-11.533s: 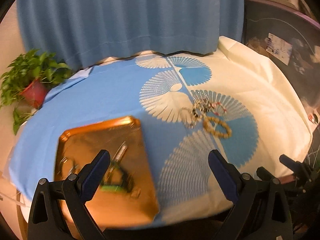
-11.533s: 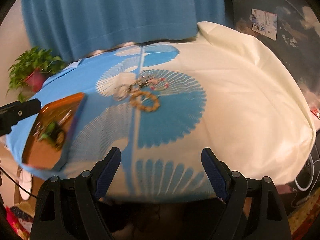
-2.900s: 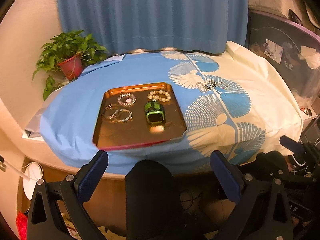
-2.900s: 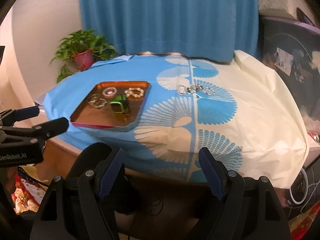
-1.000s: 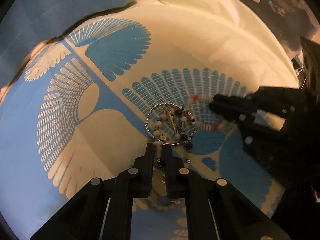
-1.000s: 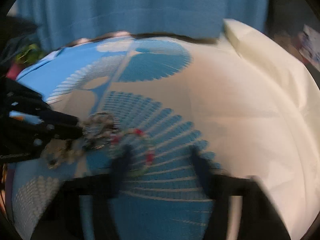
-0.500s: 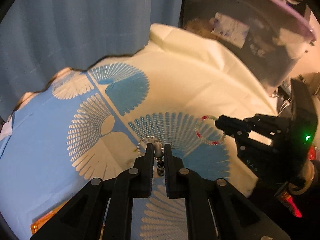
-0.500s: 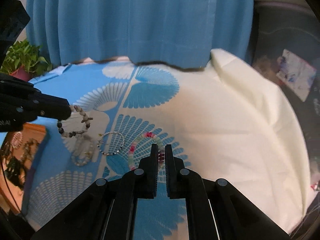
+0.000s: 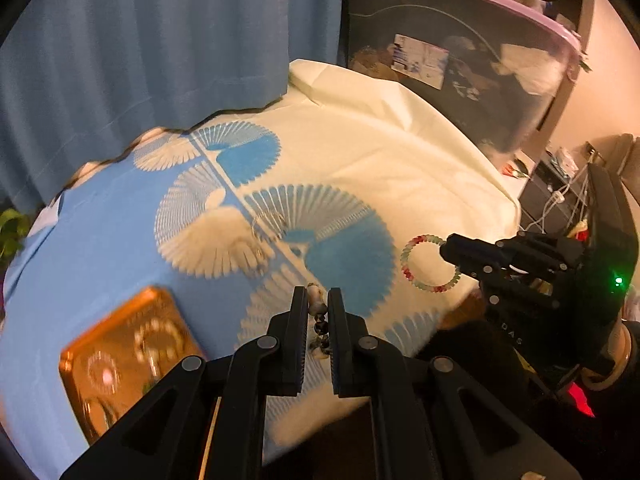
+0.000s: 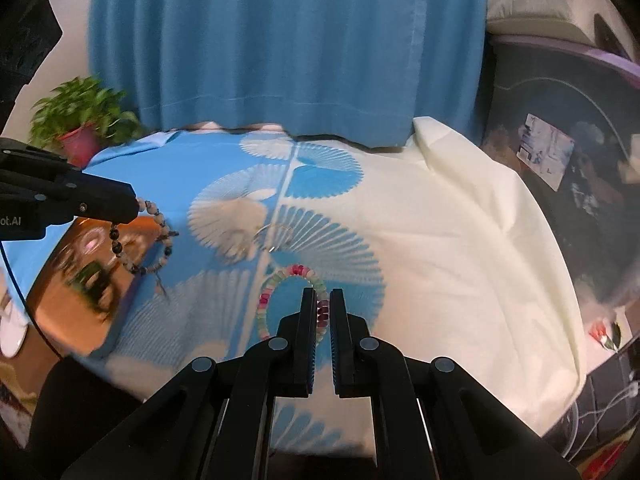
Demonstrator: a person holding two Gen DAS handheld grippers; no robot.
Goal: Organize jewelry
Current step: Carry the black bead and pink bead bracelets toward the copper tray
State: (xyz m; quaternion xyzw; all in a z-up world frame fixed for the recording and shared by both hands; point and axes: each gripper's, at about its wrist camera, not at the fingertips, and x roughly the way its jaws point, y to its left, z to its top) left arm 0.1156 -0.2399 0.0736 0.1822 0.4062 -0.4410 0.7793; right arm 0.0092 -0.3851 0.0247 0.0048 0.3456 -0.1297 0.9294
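Note:
My left gripper (image 9: 318,298) is shut on a black-and-white bead bracelet (image 10: 154,240) and holds it in the air; in the right wrist view it hangs in front of the orange tray (image 10: 68,300). My right gripper (image 10: 322,300) is shut on a pastel bead bracelet (image 10: 280,280), lifted above the cloth; the left wrist view shows this bracelet (image 9: 412,248) as a ring hanging from the right gripper's tip (image 9: 446,246). Two thin silver rings (image 10: 256,242) lie on the fan-patterned cloth. The tray (image 9: 120,396) holds several pieces of jewelry.
A blue and cream fan-patterned cloth (image 10: 440,220) covers the table. A blue curtain (image 10: 280,40) hangs behind it. A potted plant (image 10: 80,120) stands at the back left. A dark cabinet (image 10: 560,140) stands on the right.
Both grippers have risen and pulled back from the table with their bracelets. The left gripper has swung left, so the tray has come into its view.

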